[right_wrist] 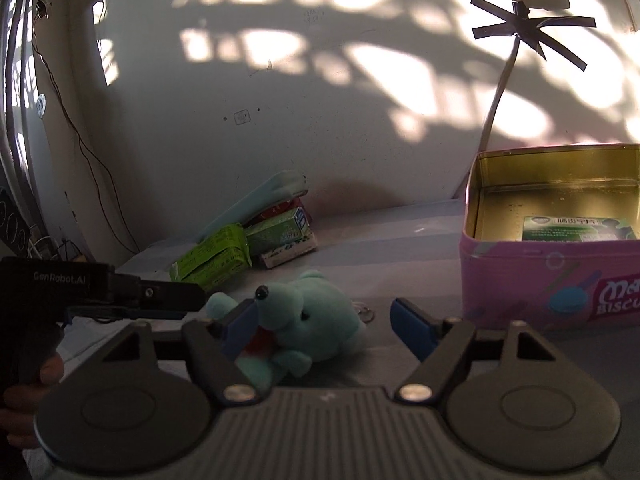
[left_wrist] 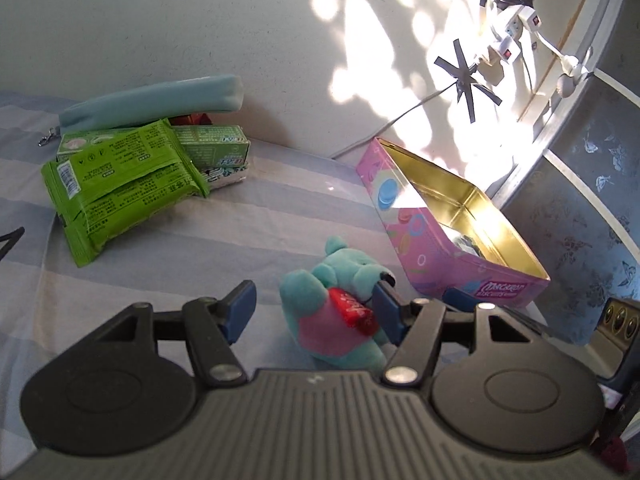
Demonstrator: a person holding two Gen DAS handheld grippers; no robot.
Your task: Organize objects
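Note:
A teal plush toy [left_wrist: 340, 280] with a pink belly and a red heart lies on the striped bedsheet [left_wrist: 248, 220]. My left gripper [left_wrist: 316, 306] is open around it, the right pad touching its side. My right gripper [right_wrist: 324, 320] is open too, with the plush [right_wrist: 316, 316] between its fingers near the left pad. An open pink biscuit tin [left_wrist: 424, 248] stands to the right; in the right wrist view the tin [right_wrist: 552, 264] holds a green box [right_wrist: 568, 229]. The left gripper [right_wrist: 132, 296] shows at the left of the right wrist view.
A pile at the back left holds green packets [left_wrist: 120, 184], green boxes [left_wrist: 212, 144] and a light blue pouch [left_wrist: 160, 100]. The wall behind carries taped cables and power strips [left_wrist: 508, 36]. A patterned headboard [left_wrist: 580, 208] stands right of the tin.

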